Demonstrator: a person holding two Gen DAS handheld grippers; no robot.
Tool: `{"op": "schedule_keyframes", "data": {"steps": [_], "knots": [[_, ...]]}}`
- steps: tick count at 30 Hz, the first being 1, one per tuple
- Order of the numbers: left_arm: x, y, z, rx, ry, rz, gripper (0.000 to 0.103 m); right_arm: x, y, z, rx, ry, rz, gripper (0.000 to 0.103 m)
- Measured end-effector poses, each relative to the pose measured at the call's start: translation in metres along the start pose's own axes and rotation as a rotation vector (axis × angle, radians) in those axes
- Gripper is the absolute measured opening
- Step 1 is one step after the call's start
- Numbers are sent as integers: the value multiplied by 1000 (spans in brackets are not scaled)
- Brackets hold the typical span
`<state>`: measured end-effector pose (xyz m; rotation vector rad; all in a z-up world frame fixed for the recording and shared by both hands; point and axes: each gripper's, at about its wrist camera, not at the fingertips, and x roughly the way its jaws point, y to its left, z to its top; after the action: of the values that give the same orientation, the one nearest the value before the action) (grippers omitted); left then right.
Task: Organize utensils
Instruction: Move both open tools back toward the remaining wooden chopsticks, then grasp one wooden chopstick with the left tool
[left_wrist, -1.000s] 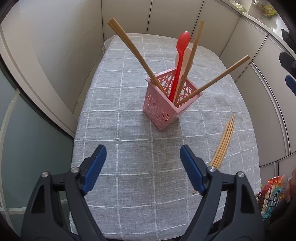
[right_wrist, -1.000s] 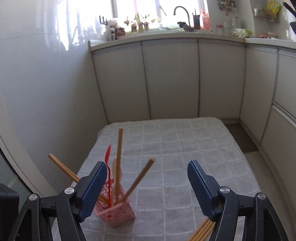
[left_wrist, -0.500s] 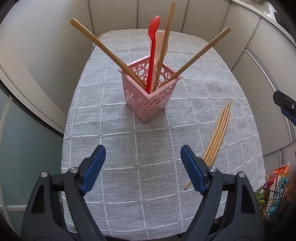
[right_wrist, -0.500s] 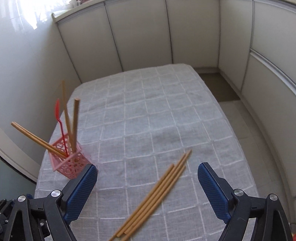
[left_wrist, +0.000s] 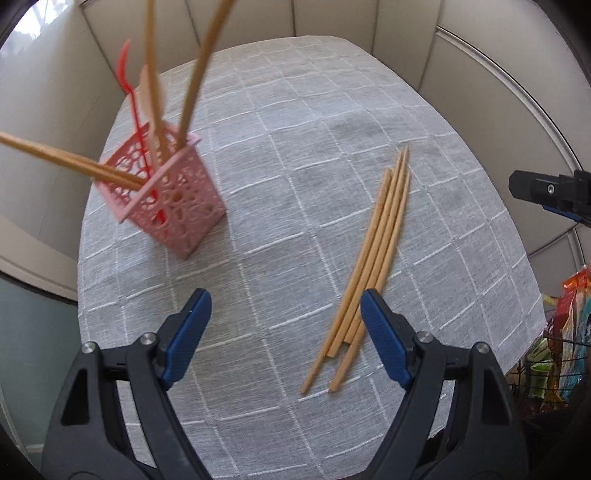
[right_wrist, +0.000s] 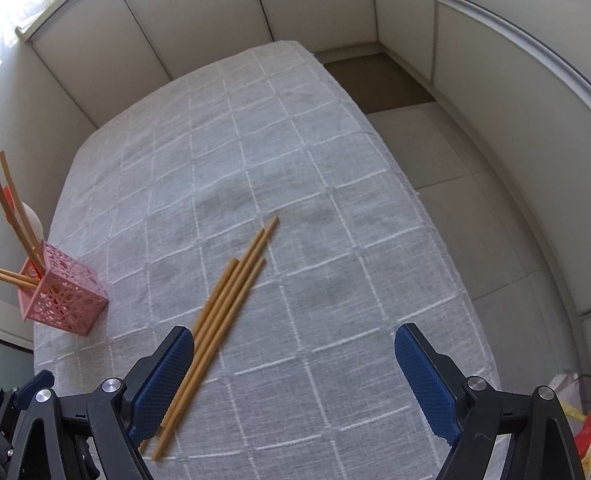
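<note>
A pink perforated basket (left_wrist: 173, 206) stands on the grey checked tablecloth (left_wrist: 295, 129). It holds a red spoon (left_wrist: 135, 107), a pale spoon (left_wrist: 149, 92) and several wooden chopsticks (left_wrist: 192, 81). More loose chopsticks (left_wrist: 376, 240) lie side by side to its right. My left gripper (left_wrist: 285, 299) hangs open above the cloth, its right finger just over the near ends of the loose chopsticks. My right gripper (right_wrist: 294, 332) is open wide and holds nothing. Its left finger is above the loose chopsticks (right_wrist: 229, 295), with the basket (right_wrist: 68, 299) far to the left.
Pale cabinet fronts surround the table on the far and right sides. A tiled floor (right_wrist: 443, 147) shows past the table's right edge. A wire rack of colourful packets (left_wrist: 569, 332) stands at the lower right. One of the right gripper's fingers (left_wrist: 535, 188) pokes in from the right of the left wrist view.
Both grippers tipped downward and sank toward the table. The left one slid right from the basket to the loose chopsticks. The right one's jaws spread wider.
</note>
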<state>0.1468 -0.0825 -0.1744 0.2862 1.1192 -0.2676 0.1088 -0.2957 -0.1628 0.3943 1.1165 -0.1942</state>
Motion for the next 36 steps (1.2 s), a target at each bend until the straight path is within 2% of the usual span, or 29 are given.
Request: {"op": "schedule_keyframes", "data": {"steps": [2,4,5,7,10,15,21,25,32,36], "knots": [[7,-16,9,55,-7,4,76,5,-6,0,-12,23,-23,92],[15,-27,19,94,-8,-1,60,11,-12,0,-10,47,-25,92],[21,-32,26,110,-3,-22,56,13,-15,0,-6,57,-19,92],[32,-36,38,117,12,-74,35,18,-22,2,10,78,-3,92],[52,-38,56,90,59,-117,22,22,-33,6,42,94,-11,92],[72,-44,79,60,93,-163,15,30,-47,12,67,104,-21,92],[91,-53,97,63,119,-162,10,38,-58,20,93,113,-33,92],[98,-55,102,64,129,-164,9,37,-60,24,93,104,-38,92],[97,-59,110,63,132,-212,9,41,-64,24,96,110,-49,92],[100,-65,107,78,143,-192,9,41,-63,24,94,107,-51,92]]}}
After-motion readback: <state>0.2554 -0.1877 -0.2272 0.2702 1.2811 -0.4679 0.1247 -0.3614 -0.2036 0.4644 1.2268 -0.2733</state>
